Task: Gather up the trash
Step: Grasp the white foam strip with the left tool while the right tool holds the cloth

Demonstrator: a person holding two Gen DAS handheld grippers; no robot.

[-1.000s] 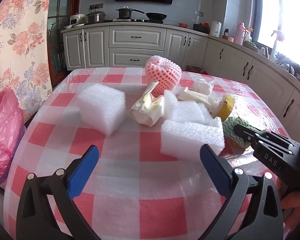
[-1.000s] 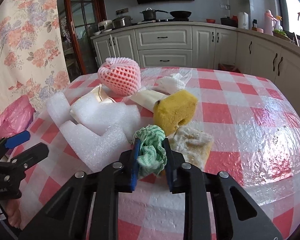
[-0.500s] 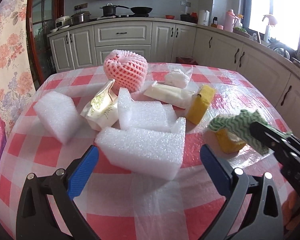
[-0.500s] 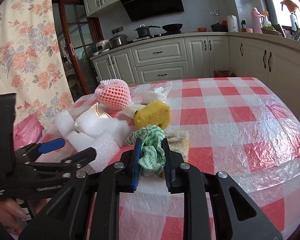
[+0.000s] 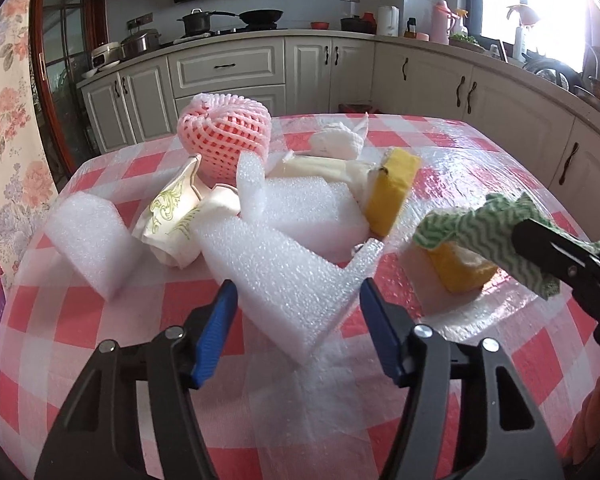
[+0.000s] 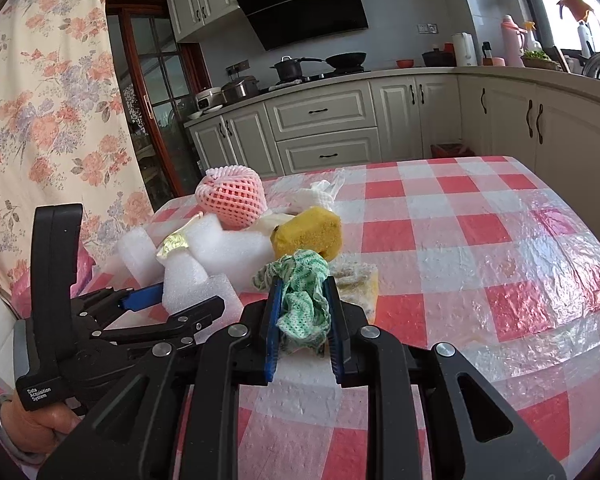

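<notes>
My left gripper is closing around the near end of the notched white foam block, which lies on the checked tablecloth; the block sits between my blue pads, yet I still see a sliver of gap on each side, so they do not press it (from the right wrist view the same block sits between those fingers too). Left of that block lies a smaller foam slab, behind it a crumpled paper wrapper and the pink mesh fruit sleeve, and behind it to the right a yellow sponge. Further right of the block, my right gripper is clamped tight on the green-and-white cloth, with a second yellow sponge just under the cloth on the table.
</notes>
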